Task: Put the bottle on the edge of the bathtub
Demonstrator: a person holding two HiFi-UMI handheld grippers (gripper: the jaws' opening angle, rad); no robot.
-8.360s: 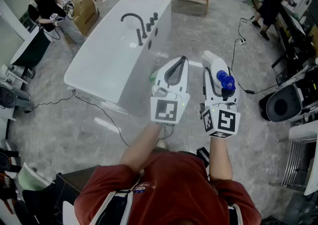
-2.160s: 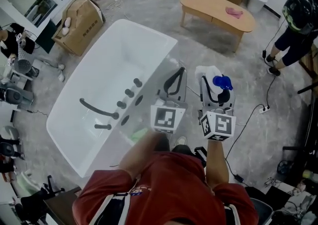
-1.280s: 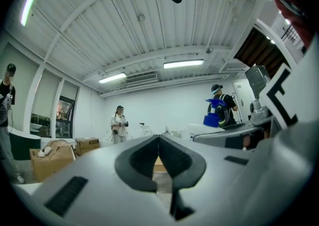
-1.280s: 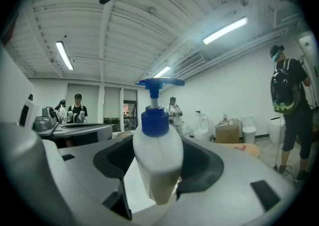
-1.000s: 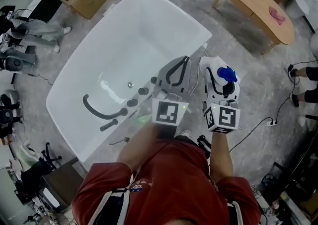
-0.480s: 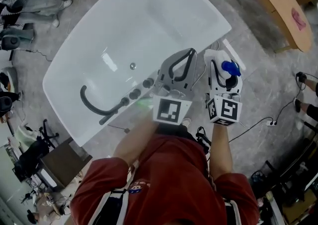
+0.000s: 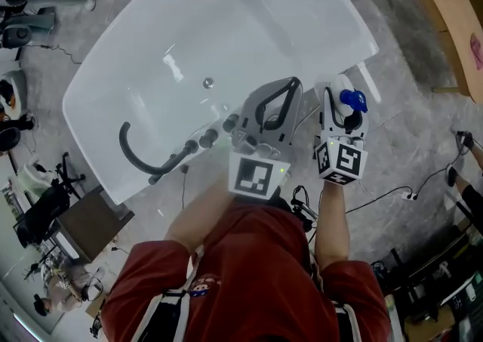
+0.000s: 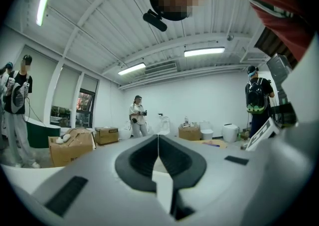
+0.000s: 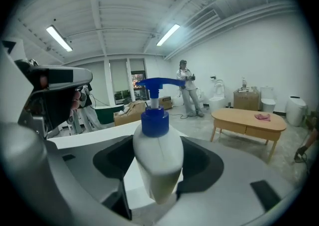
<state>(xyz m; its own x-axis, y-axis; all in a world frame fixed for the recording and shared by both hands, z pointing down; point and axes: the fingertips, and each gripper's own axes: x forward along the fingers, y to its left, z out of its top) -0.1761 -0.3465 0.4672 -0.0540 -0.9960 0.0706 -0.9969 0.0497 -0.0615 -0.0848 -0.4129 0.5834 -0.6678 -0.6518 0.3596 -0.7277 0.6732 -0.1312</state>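
Observation:
The white bottle (image 7: 339,85) with a blue pump (image 7: 352,99) stands upright between the jaws of my right gripper (image 7: 341,93), which is shut on its body. In the right gripper view the bottle (image 9: 158,165) fills the centre, its pump head (image 9: 158,84) pointing sideways. The white bathtub (image 7: 226,23) lies ahead and to the left, and its near rim carries a dark curved faucet (image 7: 139,159) and several knobs. My left gripper (image 7: 289,84) hovers over that rim beside the right one, shut and empty, its jaws meeting at the tip (image 8: 158,137).
A wooden table (image 7: 453,8) stands at the far right, also in the right gripper view (image 9: 249,117). Cables (image 7: 392,197) run over the grey floor on my right. Equipment and a chair (image 7: 45,197) crowd the left. Cardboard boxes (image 8: 70,145) and several people stand further off.
The tub has slid lower and nearer in the head view and both grippers now hang by its near rim. The right gripper still holds the bottle and the left stays shut.

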